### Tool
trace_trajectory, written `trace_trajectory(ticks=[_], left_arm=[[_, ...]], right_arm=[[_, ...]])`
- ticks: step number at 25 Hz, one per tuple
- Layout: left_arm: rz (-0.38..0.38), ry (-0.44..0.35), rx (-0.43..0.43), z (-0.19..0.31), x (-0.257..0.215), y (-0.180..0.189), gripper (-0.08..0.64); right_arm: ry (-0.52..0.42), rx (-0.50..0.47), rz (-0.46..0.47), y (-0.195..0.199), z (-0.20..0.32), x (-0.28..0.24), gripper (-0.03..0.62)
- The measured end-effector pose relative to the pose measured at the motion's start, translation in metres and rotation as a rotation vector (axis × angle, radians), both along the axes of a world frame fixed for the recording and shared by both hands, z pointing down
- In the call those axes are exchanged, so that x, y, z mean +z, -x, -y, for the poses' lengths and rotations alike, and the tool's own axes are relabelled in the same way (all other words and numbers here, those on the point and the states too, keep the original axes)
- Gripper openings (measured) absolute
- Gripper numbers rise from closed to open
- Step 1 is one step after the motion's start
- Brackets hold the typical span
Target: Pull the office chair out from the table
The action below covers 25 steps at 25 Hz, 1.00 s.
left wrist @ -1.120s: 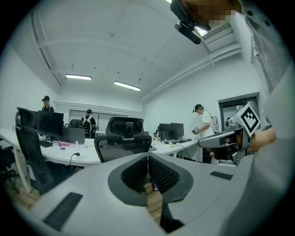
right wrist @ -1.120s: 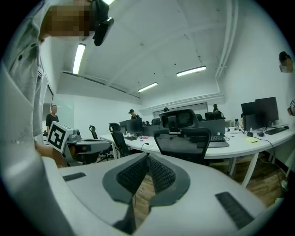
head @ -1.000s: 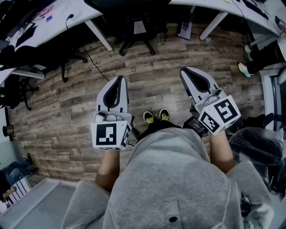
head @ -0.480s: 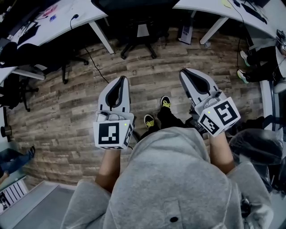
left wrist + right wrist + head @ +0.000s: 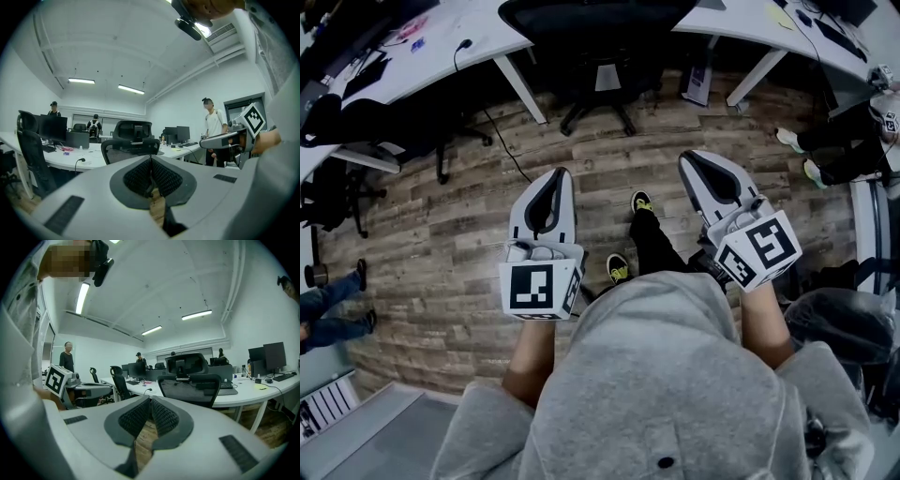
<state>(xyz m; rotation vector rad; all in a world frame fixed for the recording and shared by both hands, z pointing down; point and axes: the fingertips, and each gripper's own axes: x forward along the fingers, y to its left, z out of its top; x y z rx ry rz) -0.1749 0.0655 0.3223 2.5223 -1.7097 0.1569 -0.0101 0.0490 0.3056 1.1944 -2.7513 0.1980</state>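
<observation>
Head view: the left claw [image 5: 551, 178] and right claw [image 5: 698, 159] were held over the wood floor [image 5: 609, 159], each cube bearing a black-and-white square marker [image 5: 534, 288]. The black office chair [image 5: 595, 23] stood well ahead, tucked in between two white surfaces [image 5: 441, 28]. Left gripper view: the pads were pressed together on nothing, with the office chair [image 5: 130, 149] straight ahead. Right gripper view: the jaws were likewise closed and empty, facing the office chair [image 5: 190, 389].

We record the office chair [image 5: 598, 42] as black, the table [image 5: 492, 23] white, the floor [image 5: 609, 173] grey-brown wood planking. Left gripper [image 5: 559, 174] and right gripper [image 5: 685, 157]: pale grey, black meshed pads [image 5: 138, 177], marker cubes [image 5: 536, 289] black-and-white squares. Sweatshirt [image 5: 656, 375]: grey.
</observation>
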Motion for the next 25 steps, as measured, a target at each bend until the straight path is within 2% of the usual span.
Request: trace_trajectory(ticks=[10, 17, 25], left_arm=[[0.033, 0.004, 0.008, 0.071, 0.003, -0.011, 0.017], [0.047, 0.022, 0.019, 0.135, 0.006, -0.03, 0.017], [0.052, 0.041, -0.018, 0.183, 0.004, -0.034, 0.017]], right_arm=[[-0.008, -0.001, 0.016, -0.017, 0.075, 0.008, 0.041], [-0.016, 0.002, -0.01, -0.034, 0.133, 0.011, 0.041], [-0.018, 0.006, 0.01, -0.048, 0.189, 0.007, 0.041]])
